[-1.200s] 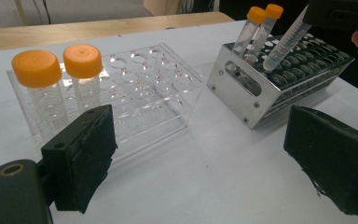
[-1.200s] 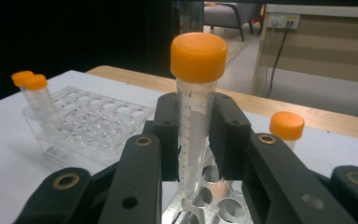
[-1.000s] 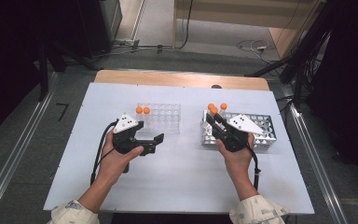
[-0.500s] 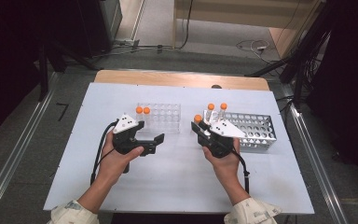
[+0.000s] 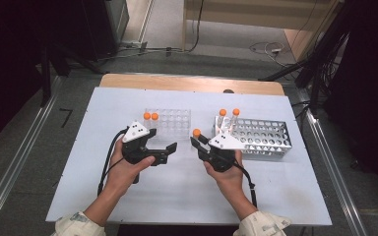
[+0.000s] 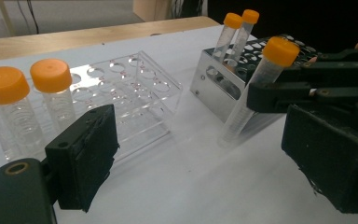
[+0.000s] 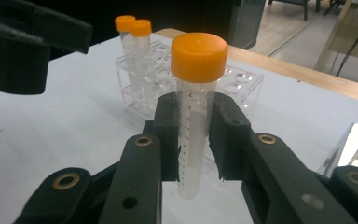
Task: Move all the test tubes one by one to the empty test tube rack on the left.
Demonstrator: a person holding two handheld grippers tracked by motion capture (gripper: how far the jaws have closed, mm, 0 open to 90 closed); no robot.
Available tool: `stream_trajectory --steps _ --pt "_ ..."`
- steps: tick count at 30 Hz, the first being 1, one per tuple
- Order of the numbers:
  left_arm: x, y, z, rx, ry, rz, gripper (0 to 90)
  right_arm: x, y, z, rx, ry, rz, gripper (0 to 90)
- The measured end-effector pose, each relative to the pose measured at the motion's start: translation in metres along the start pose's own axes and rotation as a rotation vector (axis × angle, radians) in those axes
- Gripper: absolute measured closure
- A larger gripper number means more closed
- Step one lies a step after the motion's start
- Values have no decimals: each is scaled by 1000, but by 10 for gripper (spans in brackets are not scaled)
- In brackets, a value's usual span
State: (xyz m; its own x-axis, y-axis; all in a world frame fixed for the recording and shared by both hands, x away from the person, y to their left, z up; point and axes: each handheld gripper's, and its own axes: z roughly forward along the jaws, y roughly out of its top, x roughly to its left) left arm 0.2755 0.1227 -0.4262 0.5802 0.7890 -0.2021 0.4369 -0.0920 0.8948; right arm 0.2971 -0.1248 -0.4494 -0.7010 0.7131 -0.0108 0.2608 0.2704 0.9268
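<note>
- Holding a two-jaw tool in each hand, a person is working at a white table [image 5: 275, 196], forearms coming in from the near edge in the high view.
- Nearest on the right, the right gripper [image 7: 192, 135] is clamping its jaws on a clear tube with an orange cap [image 7: 193, 116], held upright above the table between the two racks (its printed scale is facing the right gripper view).
- Level with it on the left, the left gripper [image 5: 170, 149] is hovering with its jaws wide apart and nothing between them.
- Just beyond the left gripper, a clear plastic rack [image 5: 174, 120] is holding two orange-capped tubes [image 5: 150, 118] in its left end holes.
- Beyond and to the right of the right gripper, a metal rack [image 5: 263, 137] is keeping two more capped tubes [image 5: 229, 118] standing in its near left corner.
- Judging the risks: the held tube appears to be heading for the clear rack, and a tilted approach could be catching its tip on a hole rim, nudging the light rack or knocking the tubes already seated.
- A loosening grip could be letting the smooth tube slide down through the pads.
</note>
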Motion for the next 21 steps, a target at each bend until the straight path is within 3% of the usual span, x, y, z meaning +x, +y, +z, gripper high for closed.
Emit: stream_trajectory --steps 7,21 --pt "-5 1 1 -13 -11 2 134 13 -5 7 22 36 -18 714" --pt "-23 2 4 -40 -42 60 219 34 -5 10 24 109 -30 714"
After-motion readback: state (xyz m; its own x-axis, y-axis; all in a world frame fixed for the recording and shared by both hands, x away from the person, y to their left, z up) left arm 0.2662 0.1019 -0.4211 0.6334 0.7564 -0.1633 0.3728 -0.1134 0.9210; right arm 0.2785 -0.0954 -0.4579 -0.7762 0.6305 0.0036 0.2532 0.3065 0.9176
